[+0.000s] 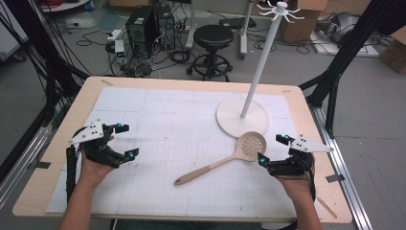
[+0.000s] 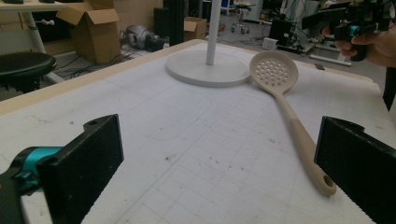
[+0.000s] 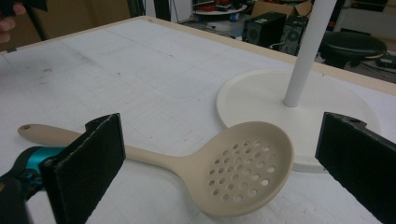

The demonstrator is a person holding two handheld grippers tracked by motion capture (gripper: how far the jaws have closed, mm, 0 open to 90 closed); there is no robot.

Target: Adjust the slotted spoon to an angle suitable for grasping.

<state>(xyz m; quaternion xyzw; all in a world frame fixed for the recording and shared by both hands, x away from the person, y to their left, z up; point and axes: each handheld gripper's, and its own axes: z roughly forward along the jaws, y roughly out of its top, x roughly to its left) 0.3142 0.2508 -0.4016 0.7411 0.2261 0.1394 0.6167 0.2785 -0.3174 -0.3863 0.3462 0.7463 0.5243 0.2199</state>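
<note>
The right gripper (image 1: 274, 149) is sitting wide open, jaws spread apart and gripping nothing, and it is hovering just beside the perforated bowl of the beige slotted spoon (image 1: 225, 162). In the right gripper view, the spoon's (image 3: 233, 169) bowl is lying between the two black jaws, but the pads are not touching it. The spoon is resting flat on the white gridded mat (image 1: 163, 120), its bowl leaning against the rim of the round white stand base (image 1: 230, 120), its handle running away toward the middle of the table's near side. The white pole (image 1: 261, 62) is rising upright from that base, hooks at the top. Over on the other side, the left gripper (image 1: 125, 140) is also standing released, jaws apart with nothing between them, well apart from the spoon (image 2: 289, 102). In the left gripper view, the handle's end with its hole is lying just ahead of the jaw on the right. The mat is covering the wooden table (image 1: 38, 182).
</note>
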